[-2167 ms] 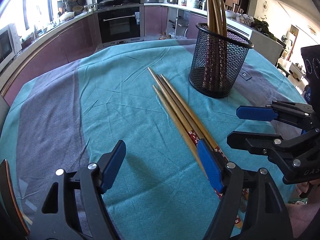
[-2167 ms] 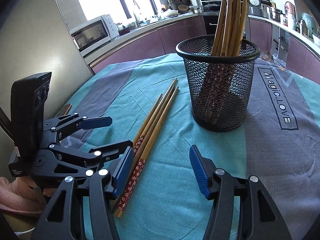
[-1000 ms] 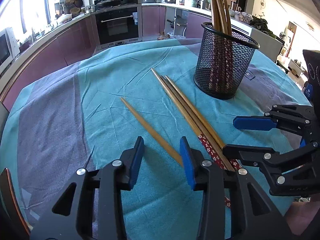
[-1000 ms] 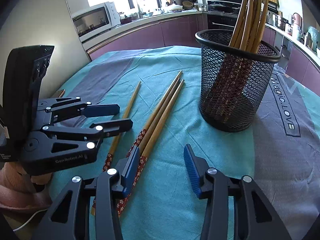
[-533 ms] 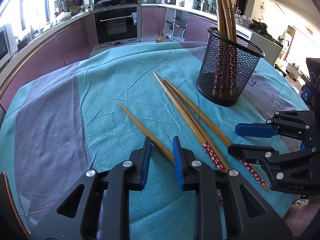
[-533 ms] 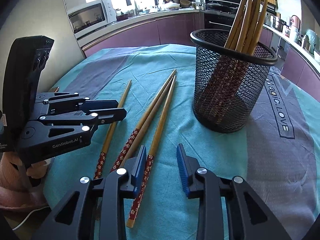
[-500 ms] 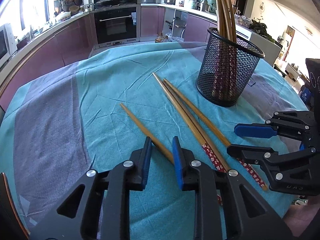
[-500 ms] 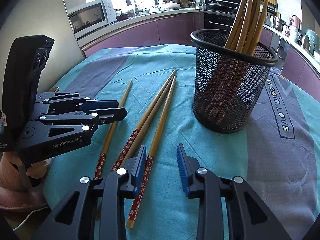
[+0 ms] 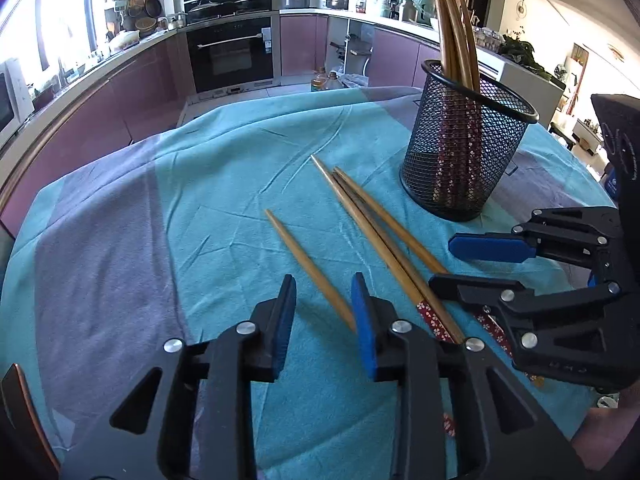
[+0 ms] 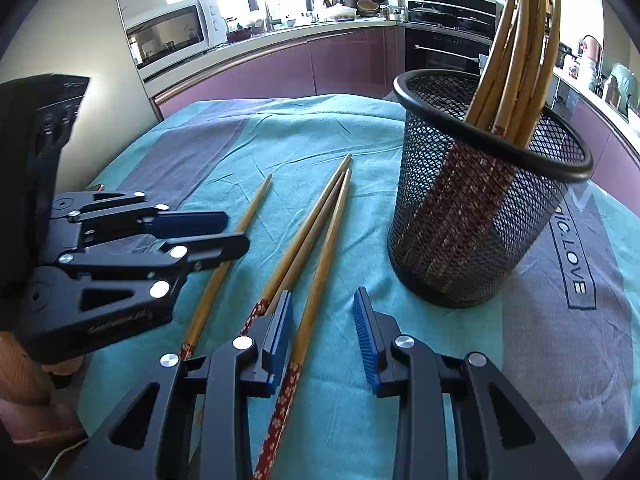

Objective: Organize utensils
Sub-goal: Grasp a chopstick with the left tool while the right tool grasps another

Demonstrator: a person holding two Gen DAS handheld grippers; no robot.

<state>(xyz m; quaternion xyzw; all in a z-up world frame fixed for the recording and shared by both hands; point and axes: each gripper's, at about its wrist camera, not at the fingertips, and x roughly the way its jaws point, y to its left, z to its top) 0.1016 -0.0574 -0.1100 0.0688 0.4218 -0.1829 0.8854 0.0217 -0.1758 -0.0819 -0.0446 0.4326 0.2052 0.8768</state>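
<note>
Several wooden chopsticks with red flowered ends lie on the teal cloth. One single chopstick (image 9: pixel 308 268) (image 10: pixel 224 272) lies apart, running between the fingertips of my left gripper (image 9: pixel 324 312) (image 10: pixel 234 232) close to its right pad; the jaws are opening and no pad presses on it. Three more chopsticks (image 9: pixel 372 224) lie beside it. One of them (image 10: pixel 320 276) runs between the jaws of my right gripper (image 10: pixel 323 320) (image 9: pixel 460 266), near the left pad, with a clear gap. A black mesh cup (image 9: pixel 460 168) (image 10: pixel 472 232) holds several upright chopsticks.
The round table carries a teal and grey cloth (image 9: pixel 140 240) (image 10: pixel 560 360) with printed letters on the right. Both grippers hover side by side near the front edge. A hand (image 10: pixel 24 400) holds the left gripper. Kitchen counters and an oven stand behind.
One chopstick was drawn aside from the bundle. Both grippers narrowed from wide open; the left one has since widened a little. The right gripper shifted so one chopstick now lies between its jaws.
</note>
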